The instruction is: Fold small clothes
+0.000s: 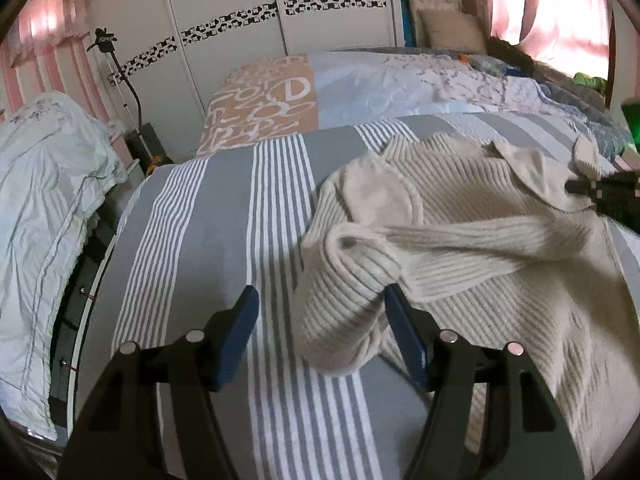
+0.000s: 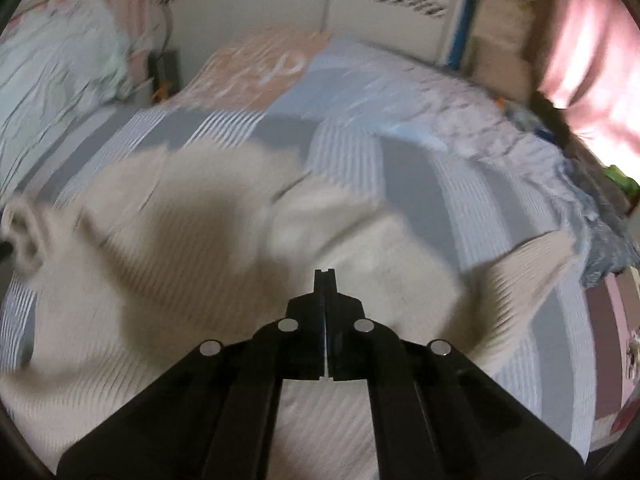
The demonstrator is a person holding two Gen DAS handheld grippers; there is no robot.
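Left wrist view, left to right as I read it.

- Far left of frame: a pale, crumpled quilt [image 1: 44,208] heaped beside the bed.
- Upper left: a black stand [image 1: 120,76] with a curved arm, against a white wardrobe [image 1: 224,12] that carries a black-and-white patterned band.
- Upper centre: an orange cover printed with white letters [image 1: 264,100], next to a light blue bedspread [image 1: 384,84].
- Centre: a grey and white striped sheet [image 1: 208,216] covering the bed.
- Lower centre: my left gripper [image 1: 322,300], fingers spread wide apart. The cuff end of a sleeve lies between them, close against the right-hand blue pad [image 1: 404,332]; nothing is pinched.
- Centre right: a cream ribbed sweater [image 1: 460,240], rumpled on the striped sheet, one sleeve folded across its body.
- Right edge, mid-height: my right gripper [image 1: 600,196] at the sweater's collar area; I cannot tell its state from this view.
- Upper right: pink curtains [image 1: 552,8] lit from behind.

Right wrist view, heavily blurred.

- Left and centre: the cream ribbed sweater [image 2: 168,280] spread over the striped sheet [image 2: 424,184].
- Lower centre: my right gripper [image 2: 324,276], fingers pressed together; whether knit is caught between them I cannot tell.
- Upper right: pink curtains [image 2: 592,72].
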